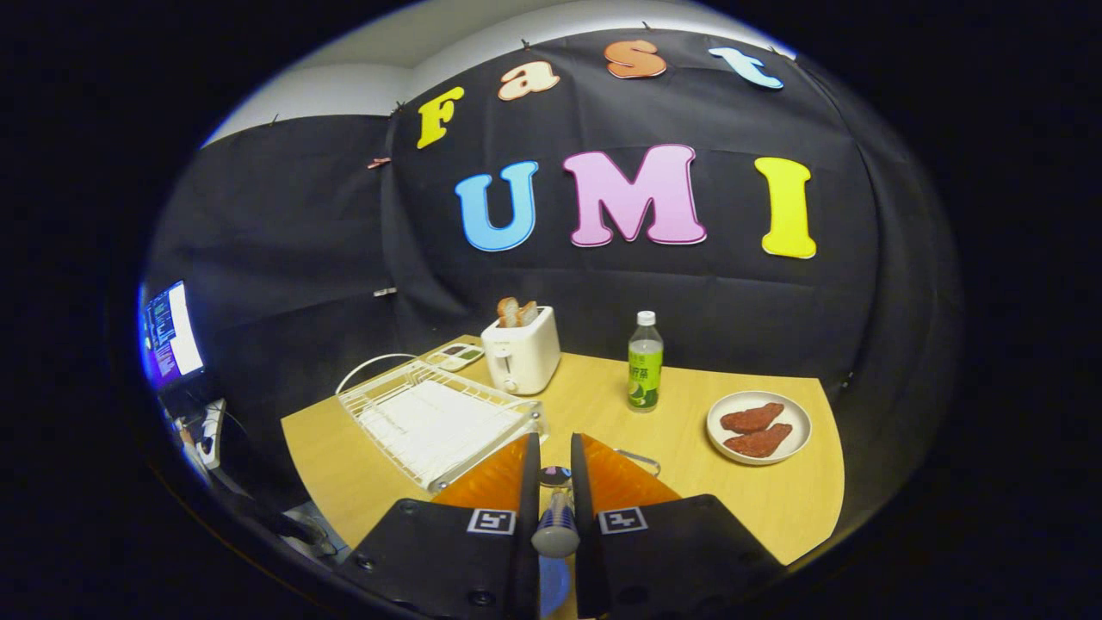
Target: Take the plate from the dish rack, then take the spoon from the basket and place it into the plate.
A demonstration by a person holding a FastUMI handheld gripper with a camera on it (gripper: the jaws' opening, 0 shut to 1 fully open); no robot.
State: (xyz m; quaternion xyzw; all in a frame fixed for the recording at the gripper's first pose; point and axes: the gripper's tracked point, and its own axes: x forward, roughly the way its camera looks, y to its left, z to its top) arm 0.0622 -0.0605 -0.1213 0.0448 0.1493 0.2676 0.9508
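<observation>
Metal spoon (555, 508) clamped in tongs (554, 456), bowl half hidden, blue shape beneath unclear

Black cloth wall (327, 258) behind yellow wooden table (758, 508); lit monitor (172, 331) beside table; pale wall above cloth.

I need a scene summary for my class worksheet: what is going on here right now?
A person's handheld gripper is shut on a spoon, handle toward the camera, bowl just past the fingertips. It is held above a wooden table. The white dish rack lies just ahead to the left and looks empty. Beyond stand a toaster with bread and a bottle. A plate to the right carries two reddish-brown pieces of food. A blue shape shows below the fingers; I cannot tell what it is.
</observation>
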